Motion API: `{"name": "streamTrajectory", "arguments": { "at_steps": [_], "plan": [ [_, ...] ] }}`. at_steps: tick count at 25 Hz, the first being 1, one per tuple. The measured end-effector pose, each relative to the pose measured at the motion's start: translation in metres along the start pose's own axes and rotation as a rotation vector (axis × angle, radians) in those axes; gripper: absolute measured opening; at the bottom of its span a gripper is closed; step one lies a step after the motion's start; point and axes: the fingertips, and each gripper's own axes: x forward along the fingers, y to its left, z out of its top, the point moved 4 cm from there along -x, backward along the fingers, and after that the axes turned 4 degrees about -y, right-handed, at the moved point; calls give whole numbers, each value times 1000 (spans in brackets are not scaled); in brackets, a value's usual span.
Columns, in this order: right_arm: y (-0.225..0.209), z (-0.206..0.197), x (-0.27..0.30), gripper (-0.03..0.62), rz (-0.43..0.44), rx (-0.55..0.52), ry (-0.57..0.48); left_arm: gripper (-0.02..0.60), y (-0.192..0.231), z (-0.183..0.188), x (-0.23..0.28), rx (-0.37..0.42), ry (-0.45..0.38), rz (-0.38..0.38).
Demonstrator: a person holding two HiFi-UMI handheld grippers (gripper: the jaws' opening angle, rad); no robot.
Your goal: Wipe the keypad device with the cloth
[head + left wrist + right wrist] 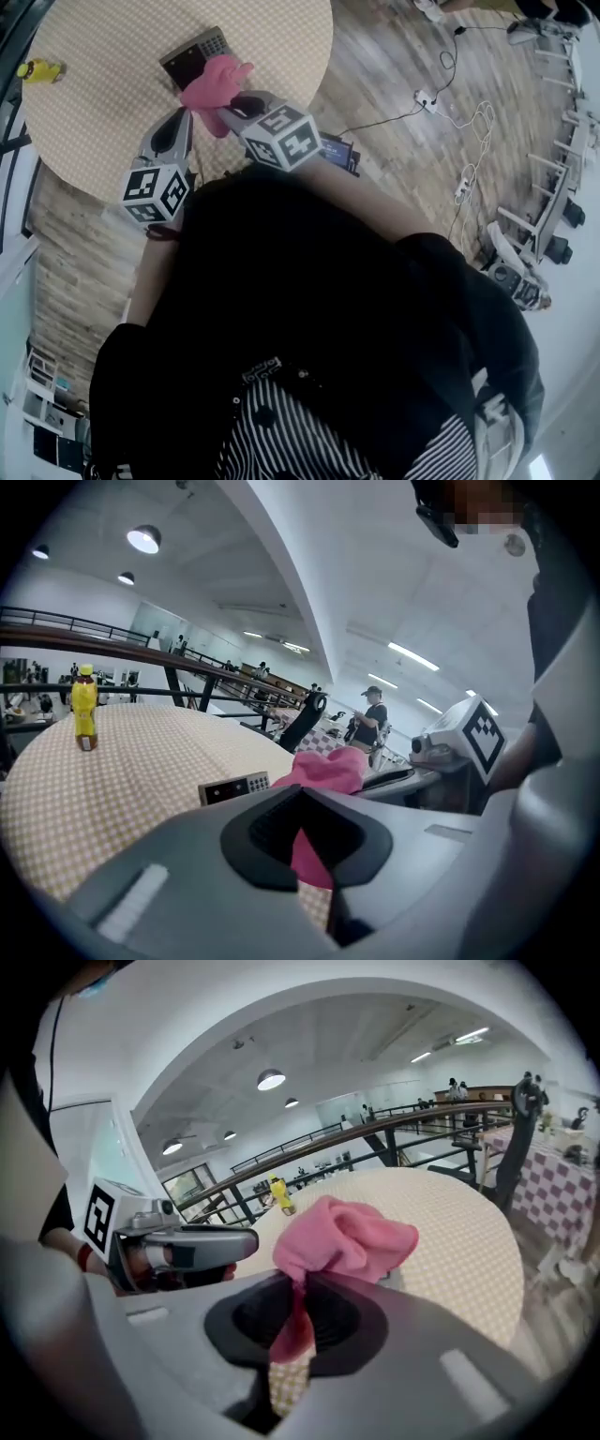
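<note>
Screening part of keypad device [195, 54], pink cloth [216, 82]; yellow bottle [39, 69] apart.

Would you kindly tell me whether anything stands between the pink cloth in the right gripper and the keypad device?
Nothing visible does. The pink cloth, clamped in the right gripper, hangs right beside the keypad device on the round table, with no object between them.

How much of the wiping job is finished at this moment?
Done: the right gripper is shut on the pink cloth and holds it up. In hand: the cloth hangs by the keypad device on the table. To do: the wiping itself; the left gripper is shut and holds nothing.
</note>
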Motion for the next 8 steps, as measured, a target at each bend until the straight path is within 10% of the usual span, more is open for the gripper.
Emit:
{"name": "streamTrajectory", "arguments": {
  "at_steps": [8],
  "plan": [
    [22, 0, -44, 44, -31, -32, -22, 5, -58, -11, -37, 53, 15, -97]
  ]
}}
